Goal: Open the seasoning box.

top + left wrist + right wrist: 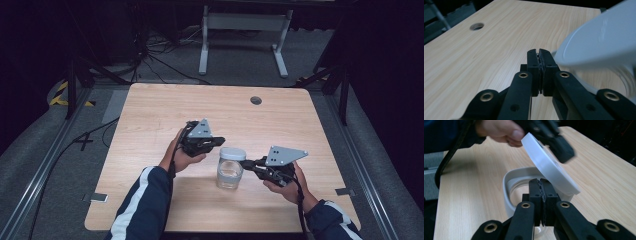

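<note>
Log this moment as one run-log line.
left tool: shut, pressing against tilted lid | right tool: shut, at jar rim | jar upright on table

A recording lab is suggested: a wooden worktop (150,115) is ringed by dark curtains, floor cables (150,62), hazard tape (59,94) and metal rails (40,175).

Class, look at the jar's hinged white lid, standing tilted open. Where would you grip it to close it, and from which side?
Grip the lid at its raised free edge, coming from above, opposite where it meets the jar's collar. That edge stands clear of the jar, so jaws probably fit around it.
</note>
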The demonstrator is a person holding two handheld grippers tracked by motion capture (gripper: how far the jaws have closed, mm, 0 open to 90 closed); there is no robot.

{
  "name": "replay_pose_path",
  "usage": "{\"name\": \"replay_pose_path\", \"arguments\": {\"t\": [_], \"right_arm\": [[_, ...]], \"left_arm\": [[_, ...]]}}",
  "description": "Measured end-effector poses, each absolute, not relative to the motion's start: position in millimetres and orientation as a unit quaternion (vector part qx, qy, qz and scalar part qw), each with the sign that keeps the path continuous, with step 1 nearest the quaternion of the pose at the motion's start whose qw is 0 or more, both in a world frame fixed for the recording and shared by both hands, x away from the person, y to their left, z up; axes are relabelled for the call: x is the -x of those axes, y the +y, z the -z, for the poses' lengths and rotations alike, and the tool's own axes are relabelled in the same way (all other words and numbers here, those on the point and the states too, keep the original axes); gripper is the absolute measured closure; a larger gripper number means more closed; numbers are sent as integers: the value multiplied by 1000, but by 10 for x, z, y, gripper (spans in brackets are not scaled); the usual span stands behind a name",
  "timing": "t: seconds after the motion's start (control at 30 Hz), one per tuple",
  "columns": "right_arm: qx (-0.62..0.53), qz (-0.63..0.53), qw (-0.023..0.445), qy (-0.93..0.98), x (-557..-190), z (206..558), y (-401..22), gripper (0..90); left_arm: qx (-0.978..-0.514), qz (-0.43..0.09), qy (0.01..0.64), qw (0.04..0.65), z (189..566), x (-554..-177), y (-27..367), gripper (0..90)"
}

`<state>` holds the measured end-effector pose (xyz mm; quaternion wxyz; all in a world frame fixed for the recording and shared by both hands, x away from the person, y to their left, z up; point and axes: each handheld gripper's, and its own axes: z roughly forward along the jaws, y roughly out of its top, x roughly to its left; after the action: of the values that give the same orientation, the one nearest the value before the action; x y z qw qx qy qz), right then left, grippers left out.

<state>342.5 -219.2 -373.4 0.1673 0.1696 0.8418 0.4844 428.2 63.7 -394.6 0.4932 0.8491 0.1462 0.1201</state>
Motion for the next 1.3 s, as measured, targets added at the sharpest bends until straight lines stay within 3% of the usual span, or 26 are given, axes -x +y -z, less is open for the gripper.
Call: {"name": "replay_pose_path", "arguments": {"t": [0.43,0.73,1.1,1.3], "right_arm": [[-191,-485,196,830,-3626,3716,-2185,879],[-195,-479,199,833,-3653,3714,-2211,859],[-187,-442,213,851,-3455,3709,-2581,716],[-209,-404,222,862,-3343,3880,-3026,591]], "left_arm": [[-854,-140,185,466,4208,-3698,1360,775],[-866,-147,219,425,4431,-3494,1606,676],[-874,-166,258,377,4601,-3380,1848,454],[-874,-151,271,373,4682,-3349,1999,418]]}}
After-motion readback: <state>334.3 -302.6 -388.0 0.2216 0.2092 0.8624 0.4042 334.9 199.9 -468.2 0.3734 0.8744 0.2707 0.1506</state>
